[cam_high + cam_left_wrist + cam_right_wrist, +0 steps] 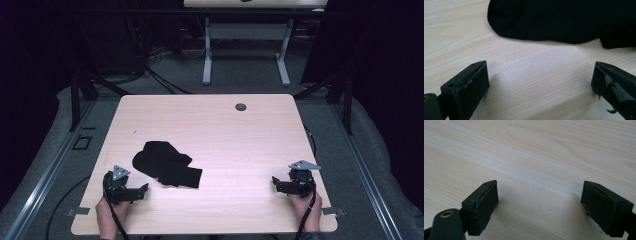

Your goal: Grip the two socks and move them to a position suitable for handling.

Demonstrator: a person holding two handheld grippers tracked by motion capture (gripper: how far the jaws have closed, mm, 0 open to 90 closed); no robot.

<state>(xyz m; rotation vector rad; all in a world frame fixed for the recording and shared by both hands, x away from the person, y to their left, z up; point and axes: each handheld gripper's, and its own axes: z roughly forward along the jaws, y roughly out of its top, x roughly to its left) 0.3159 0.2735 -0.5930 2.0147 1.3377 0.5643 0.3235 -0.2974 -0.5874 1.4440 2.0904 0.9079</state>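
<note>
Reaching for the black socks [167,170], we hold the left gripper [141,190] at about seven o'clock on the table [210,125], jaws wide and empty, the fabric just ahead of it. Our right gripper [276,182] waits at four o'clock, also wide and empty, well apart from the pile. We judge a low, level approach best, pinching one cuff edge. Bare wood lies open toward twelve o'clock; the near edge sits close behind both hands.
</note>
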